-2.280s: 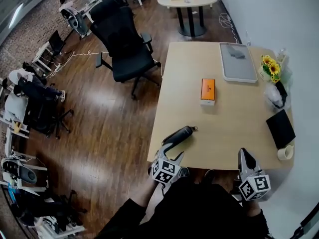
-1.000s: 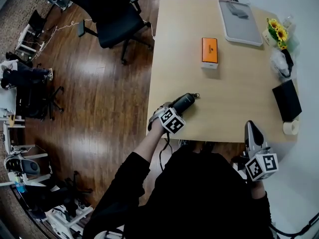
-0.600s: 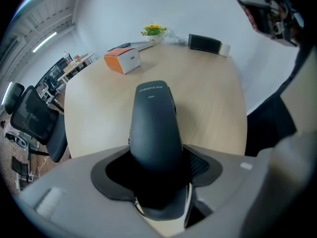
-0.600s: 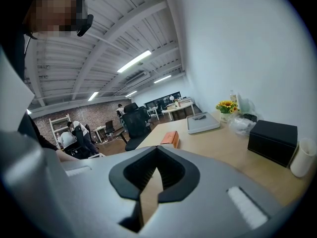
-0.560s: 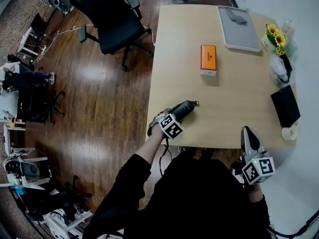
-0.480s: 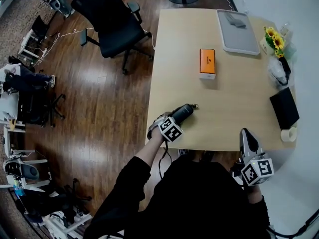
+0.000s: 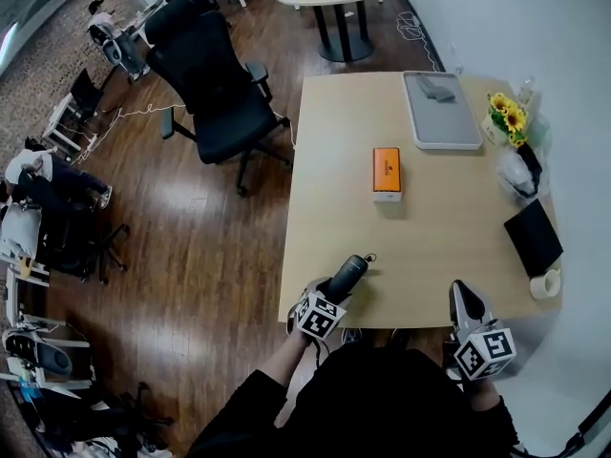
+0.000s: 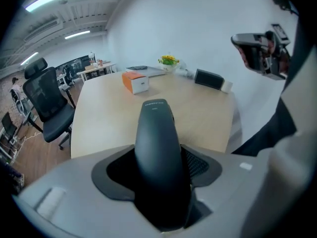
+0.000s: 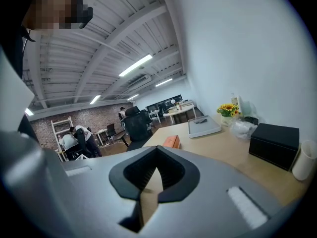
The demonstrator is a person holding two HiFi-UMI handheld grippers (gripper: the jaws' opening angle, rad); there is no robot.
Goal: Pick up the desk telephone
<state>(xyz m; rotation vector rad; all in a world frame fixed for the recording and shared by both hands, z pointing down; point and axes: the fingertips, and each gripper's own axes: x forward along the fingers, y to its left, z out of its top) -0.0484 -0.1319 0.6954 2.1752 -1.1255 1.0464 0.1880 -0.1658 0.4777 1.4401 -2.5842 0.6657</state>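
The black telephone handset (image 7: 347,273) points out over the front left part of the light wood desk (image 7: 434,208), a small loop at its far tip. My left gripper (image 7: 331,292) is shut on its near end. In the left gripper view the handset (image 8: 157,148) fills the space between the jaws and points across the desk; I cannot tell whether it touches the desk. My right gripper (image 7: 464,301) hangs at the desk's front right edge, its fingers together and holding nothing.
An orange box (image 7: 386,173) lies mid-desk. A grey tray (image 7: 441,111) sits at the far end, with sunflowers (image 7: 506,118), a black box (image 7: 533,239) and a white roll (image 7: 544,284) along the right edge. An office chair (image 7: 215,84) stands to the left.
In the earliest frame the left gripper stood open behind the handset lying on the desk; now it is shut on it. The right gripper has kept its place at the front edge.
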